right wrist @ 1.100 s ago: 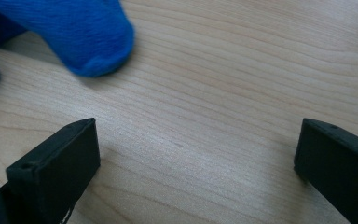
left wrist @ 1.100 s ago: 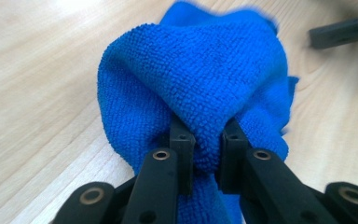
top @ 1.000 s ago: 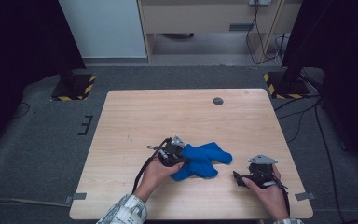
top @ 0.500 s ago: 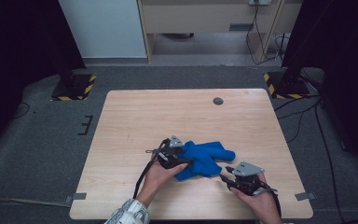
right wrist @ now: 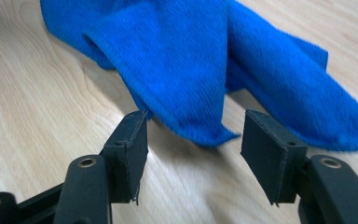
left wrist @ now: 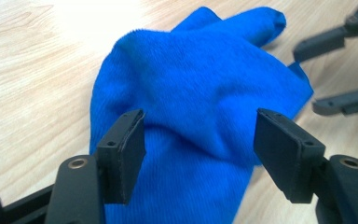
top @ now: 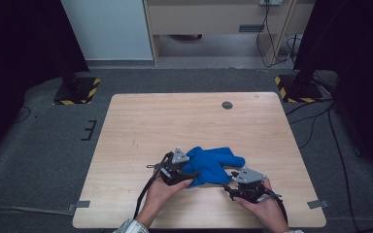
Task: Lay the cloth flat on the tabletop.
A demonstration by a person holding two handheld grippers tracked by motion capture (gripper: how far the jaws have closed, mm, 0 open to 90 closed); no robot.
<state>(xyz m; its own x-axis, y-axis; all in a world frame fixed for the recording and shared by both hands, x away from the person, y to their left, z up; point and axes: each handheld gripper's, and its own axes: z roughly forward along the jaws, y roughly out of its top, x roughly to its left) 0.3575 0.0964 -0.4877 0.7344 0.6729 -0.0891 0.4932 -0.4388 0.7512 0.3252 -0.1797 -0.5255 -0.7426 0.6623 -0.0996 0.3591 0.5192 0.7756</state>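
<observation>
1. The left claw is standing released, its jaws spread on either side of the near end of the blue cloth, with no pad pressing the fabric. From the high view the left claw is sitting at the left edge of the cloth.
2. The right claw is also gaping, its jaws having just been opening; a pointed corner of the cloth is lying between them, and neither pad is pinching it. In the high view the right claw is resting just beside the lower right of the bundle.
3. The cloth is lying crumpled in a loose, folded heap on the near middle of the wooden surface, with one long lobe stretching away to the right.
4. As I am judging it, the hands are lining up to take two edges and spread or fold the cloth. To do that well, each claw should be closing on a single layer at a true corner, not on a bunched fold.
5. The right claw looks better placed, since the corner tip is already between its jaws; the left one may be needing to slide toward an edge first.
6. Farther off, a small dark round mark is sitting near the far edge of the surface, well apart from the work.
</observation>
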